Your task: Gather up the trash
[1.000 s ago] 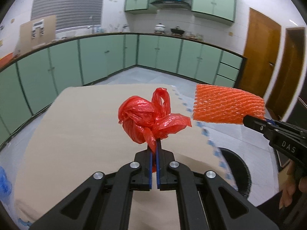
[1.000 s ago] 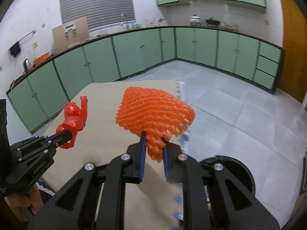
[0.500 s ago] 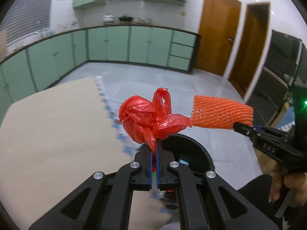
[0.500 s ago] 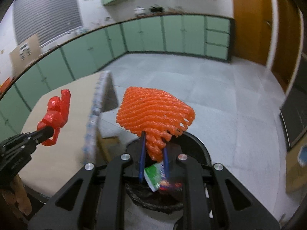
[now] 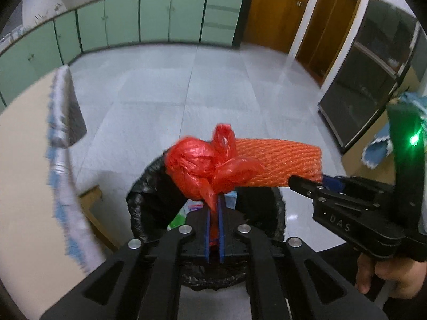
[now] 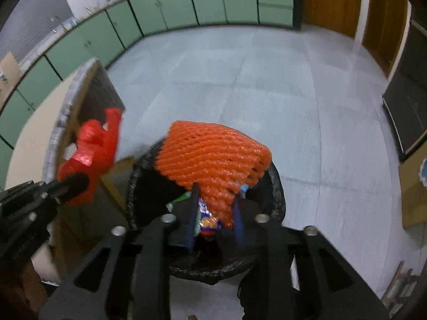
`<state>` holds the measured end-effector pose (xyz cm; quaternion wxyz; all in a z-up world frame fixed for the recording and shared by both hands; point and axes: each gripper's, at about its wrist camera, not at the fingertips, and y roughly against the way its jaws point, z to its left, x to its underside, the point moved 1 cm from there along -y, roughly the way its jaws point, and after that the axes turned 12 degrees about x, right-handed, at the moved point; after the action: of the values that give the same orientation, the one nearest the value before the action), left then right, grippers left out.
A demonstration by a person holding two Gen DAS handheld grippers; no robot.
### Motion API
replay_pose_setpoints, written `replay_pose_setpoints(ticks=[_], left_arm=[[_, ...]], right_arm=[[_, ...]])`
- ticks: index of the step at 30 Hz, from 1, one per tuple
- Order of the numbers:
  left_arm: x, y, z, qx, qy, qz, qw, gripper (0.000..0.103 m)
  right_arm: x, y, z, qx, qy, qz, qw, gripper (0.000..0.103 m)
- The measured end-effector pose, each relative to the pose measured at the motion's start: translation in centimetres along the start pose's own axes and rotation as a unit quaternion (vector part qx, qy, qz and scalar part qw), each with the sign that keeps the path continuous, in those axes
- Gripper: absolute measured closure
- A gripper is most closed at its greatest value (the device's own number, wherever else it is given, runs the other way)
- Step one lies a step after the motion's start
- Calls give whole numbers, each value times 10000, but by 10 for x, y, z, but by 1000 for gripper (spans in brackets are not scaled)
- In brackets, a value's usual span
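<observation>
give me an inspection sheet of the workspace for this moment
surface: beige table at the left, bare where it shows; grey tiled floor beyond it
job's things: red plastic bag and orange foam net, both above the bin with the black liner
clutter: wrappers already in the bin
grippers: left tool shut on the red plastic bag, jaws starting to open; right tool opening, the orange foam net between its jaws
cables: nothing seen
surroundings: green cabinets, wooden door, dark glass-fronted cabinet
</observation>
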<state>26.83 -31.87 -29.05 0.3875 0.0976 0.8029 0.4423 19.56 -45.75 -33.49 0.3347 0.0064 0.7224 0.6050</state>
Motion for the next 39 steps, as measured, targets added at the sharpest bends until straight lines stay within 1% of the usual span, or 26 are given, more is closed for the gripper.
replay_pose_setpoints(ticks=[1,3,4,7,9,11,12,14,15,17,18,20,22,23,24,26,28,30,32,35,38,39], left_arm=[[0,-11,1,-40,-13,121,9999,95],[2,-23,3,-64,-6,239,9997,92],[2,-25,6,-87,12,248,9997,89],[5,-29,13,-106,154,223,9996,88],[7,-23,19,-136,254,146,9995,84],[9,-16,26,-193,305,74,9993,75],[10,-12,26,-246,292,45,9993,73],[10,-6,24,-312,268,-29,9992,68],[10,-3,25,-326,269,-58,9991,67],[9,8,25,-385,280,-162,9987,59],[9,13,26,-412,276,-218,9985,57],[10,29,25,-495,249,-362,9978,48],[15,47,25,-576,238,-500,9968,41],[17,54,26,-596,261,-544,9964,38],[21,63,27,-618,290,-601,9959,36],[29,84,29,-717,316,-721,9943,30],[38,106,30,-872,344,-872,9918,23],[48,134,32,-993,412,-1070,9884,19],[59,161,34,-1088,516,-1251,9848,14],[74,198,33,-1330,576,-1462,9786,12],[92,236,30,-1403,745,-1743,9718,7],[97,244,29,-1434,763,-1784,9705,7]], right_arm=[[-1,0,0,-6,-52,3,10000,70],[-2,3,-5,17,-166,-80,9998,67],[-2,5,-8,17,-225,-125,9997,66],[-1,9,-16,12,-338,-197,9992,64],[1,8,-18,-2,-398,-182,9990,63],[0,8,-19,-23,-419,-166,9990,62],[-1,9,-18,-28,-402,-182,9990,62],[-1,13,-16,-23,-354,-229,9991,59],[-1,14,-17,-32,-339,-239,9991,59],[0,19,-14,-27,-321,-285,9991,55],[1,22,-13,-19,-318,-308,9990,53],[3,29,-12,-8,-311,-366,9988,48],[5,38,-9,7,-280,-413,9988,46],[7,44,-7,5,-252,-441,9987,43],[9,48,-5,7,-236,-460,9987,40],[12,61,2,17,-166,-547,9984,31],[15,79,10,43,-47,-679,9977,27],[18,98,20,21,74,-809,9967,22],[22,121,31,26,189,-985,9950,14],[27,147,45,69,360,-1164,9925,12],[34,179,61,104,532,-1384,9889,9],[36,189,65,144,575,-1468,9874,9]])
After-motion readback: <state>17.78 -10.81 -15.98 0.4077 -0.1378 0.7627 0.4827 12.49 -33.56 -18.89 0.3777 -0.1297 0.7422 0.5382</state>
